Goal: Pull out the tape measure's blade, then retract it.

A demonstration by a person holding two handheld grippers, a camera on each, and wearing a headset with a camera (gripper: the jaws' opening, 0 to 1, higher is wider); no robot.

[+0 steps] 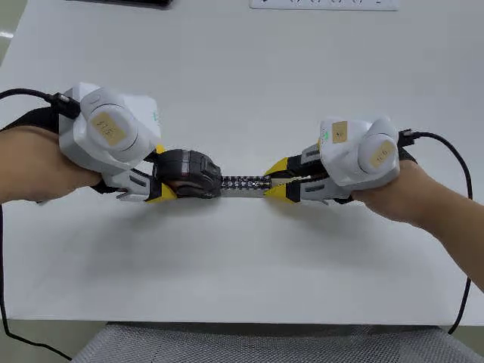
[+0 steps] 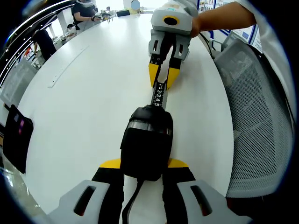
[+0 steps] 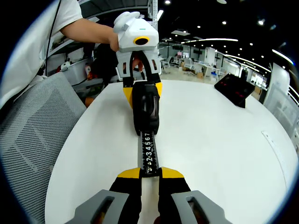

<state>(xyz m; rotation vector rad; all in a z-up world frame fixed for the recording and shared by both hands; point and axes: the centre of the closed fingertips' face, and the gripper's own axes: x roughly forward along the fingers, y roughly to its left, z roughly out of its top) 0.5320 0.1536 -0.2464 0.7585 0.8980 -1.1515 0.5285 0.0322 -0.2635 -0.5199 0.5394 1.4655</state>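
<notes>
A black tape measure [image 1: 189, 173] lies low over the white table [image 1: 242, 68], clamped in my left gripper [image 1: 162, 174], whose yellow-tipped jaws press its sides [image 2: 145, 144]. A short length of black blade [image 1: 243, 184] with white numbers runs out to my right gripper [image 1: 274, 184], which is shut on the blade's end. In the right gripper view the blade [image 3: 148, 153] leads from my jaws to the case [image 3: 145, 109]. In the left gripper view the blade [image 2: 159, 94] reaches the right gripper [image 2: 162, 78].
A white power strip [image 1: 325, 4] lies at the table's far edge. A black device [image 2: 16, 137] sits on the table off to the side, also seen as a dark device [image 3: 232, 88]. A grey mesh chair [image 1: 265, 344] stands at the near edge.
</notes>
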